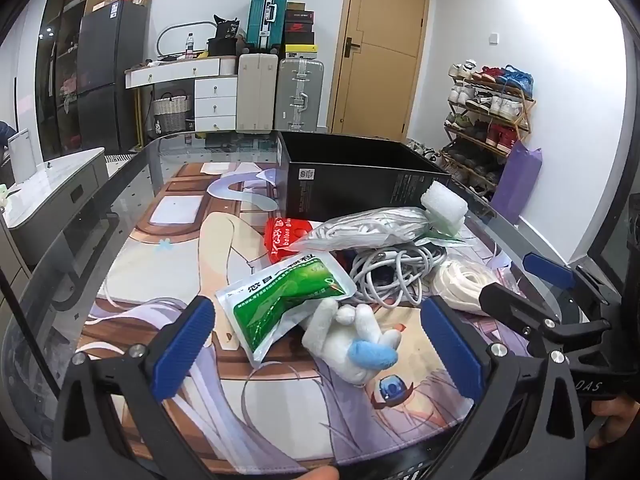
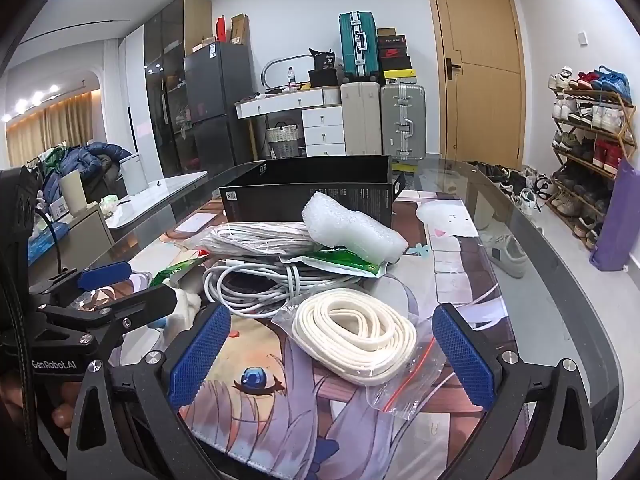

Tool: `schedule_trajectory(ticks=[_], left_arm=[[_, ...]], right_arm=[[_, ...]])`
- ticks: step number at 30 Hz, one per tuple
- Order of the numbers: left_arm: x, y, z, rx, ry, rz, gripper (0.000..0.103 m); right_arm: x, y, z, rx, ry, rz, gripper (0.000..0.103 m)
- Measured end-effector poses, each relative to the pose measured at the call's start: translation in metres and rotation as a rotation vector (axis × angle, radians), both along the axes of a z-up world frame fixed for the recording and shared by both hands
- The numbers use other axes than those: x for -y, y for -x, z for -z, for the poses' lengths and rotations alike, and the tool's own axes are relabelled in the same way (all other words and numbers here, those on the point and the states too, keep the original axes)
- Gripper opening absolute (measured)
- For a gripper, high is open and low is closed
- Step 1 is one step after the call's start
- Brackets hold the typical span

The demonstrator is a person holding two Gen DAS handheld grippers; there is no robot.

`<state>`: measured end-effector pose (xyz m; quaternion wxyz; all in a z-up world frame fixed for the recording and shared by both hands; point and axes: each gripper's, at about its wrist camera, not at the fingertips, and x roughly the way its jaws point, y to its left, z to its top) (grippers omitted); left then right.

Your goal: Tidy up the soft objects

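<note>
My left gripper has its fingers spread wide, holding nothing; between them on the mat lie the white plush toy and the near end of the green pouch, touching each other. My right gripper is spread wide too, its fingers flanking the bagged white coil without touching it. Just beyond that coil sits the loose grey cable bundle, and farther still a bagged cable and a white foam block are heaped against the open black box. A red packet peeks out at the left of the heap. The whole pile crowds the right half of the glass bench; its curved right edge runs close past the coil's bag. To the left of the pile the mat lies open, as far as the bench's far left edge.
</note>
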<state>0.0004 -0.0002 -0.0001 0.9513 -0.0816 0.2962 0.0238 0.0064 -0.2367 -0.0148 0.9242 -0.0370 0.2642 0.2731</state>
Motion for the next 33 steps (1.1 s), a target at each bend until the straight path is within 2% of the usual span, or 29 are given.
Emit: schedule_trajectory(ticks=[8, 33], left_arm=[[0.0012, -0.0016, 0.0033, 0.002, -0.029, -0.007, 0.103], [-0.0004, 0.0023, -0.003, 0.015, -0.014, -0.01, 0.103]], right_arm=[[-0.0008, 0.0013, 0.0002, -0.001, -0.007, 0.003, 0.103], [0.0015, 0.0021, 0.0001, -0.008, -0.01, 0.006, 0.103]])
